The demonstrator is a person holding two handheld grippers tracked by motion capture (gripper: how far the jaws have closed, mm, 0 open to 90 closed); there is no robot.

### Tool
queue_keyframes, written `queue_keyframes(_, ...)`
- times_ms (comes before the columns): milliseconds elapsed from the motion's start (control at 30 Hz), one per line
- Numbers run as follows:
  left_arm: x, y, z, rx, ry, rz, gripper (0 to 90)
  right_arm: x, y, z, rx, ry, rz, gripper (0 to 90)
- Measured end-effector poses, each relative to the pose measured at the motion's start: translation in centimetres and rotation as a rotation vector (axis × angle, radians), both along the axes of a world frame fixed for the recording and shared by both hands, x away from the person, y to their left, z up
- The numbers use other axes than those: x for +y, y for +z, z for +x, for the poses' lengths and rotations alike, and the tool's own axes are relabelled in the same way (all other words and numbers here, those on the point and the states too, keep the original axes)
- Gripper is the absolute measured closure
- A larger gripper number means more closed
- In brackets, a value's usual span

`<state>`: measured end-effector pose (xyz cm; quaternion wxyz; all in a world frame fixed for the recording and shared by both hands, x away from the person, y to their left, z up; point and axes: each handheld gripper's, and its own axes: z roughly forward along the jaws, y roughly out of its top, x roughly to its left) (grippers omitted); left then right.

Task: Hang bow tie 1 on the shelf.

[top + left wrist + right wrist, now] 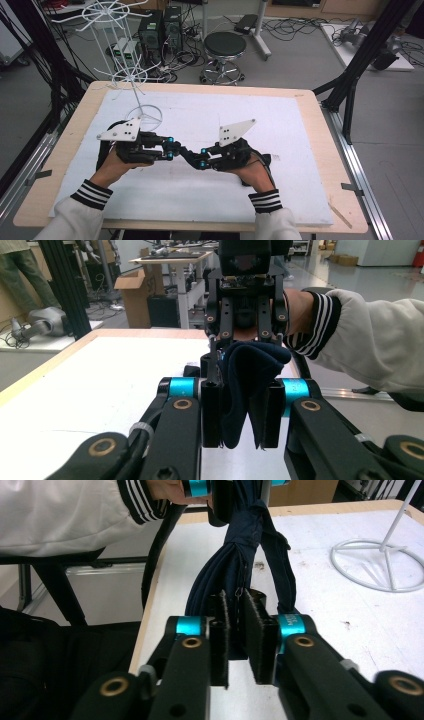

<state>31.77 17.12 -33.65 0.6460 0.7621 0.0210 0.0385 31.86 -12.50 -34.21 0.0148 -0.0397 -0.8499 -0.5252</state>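
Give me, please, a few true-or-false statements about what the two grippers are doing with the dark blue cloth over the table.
1. The left gripper is clamped on the dark blue cloth. True.
2. The cloth lies flat on the white mat. False: it is bunched and stretched between the two grippers.
3. The white wire rack stands at the table's far left. True.
4. The right gripper rests far from the left one. False: their tips nearly meet.

A wooden table [65, 150] carries a white mat [260, 125] and a white wire rack [131, 75].
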Motion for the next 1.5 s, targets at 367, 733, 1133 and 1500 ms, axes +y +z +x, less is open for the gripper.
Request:
queue_keyframes(367, 0.0, 0.0, 0.0, -0.002, 0.021, 0.004, 77.9, 0.5, -0.2, -0.1, -0.037, -0.186, 0.022, 0.8)
queue_keyframes(733, 0.8, 0.4, 0.1, -0.001, 0.066, -0.008, 77.7, -1.2, -0.2, -0.6, -0.072, -0.248, 0.052, 0.8)
queue_keyframes(1133, 2.0, 1.2, 0.5, 0.039, 0.15, -0.025, 77.6, -4.3, -0.7, -1.8, -0.092, -0.348, 0.07, 0.8)
queue_keyframes(1500, 3.3, 1.9, 0.7, 0.037, 0.234, -0.029, 77.5, -6.8, -1.5, -3.0, -0.124, -0.421, 0.078, 0.8)
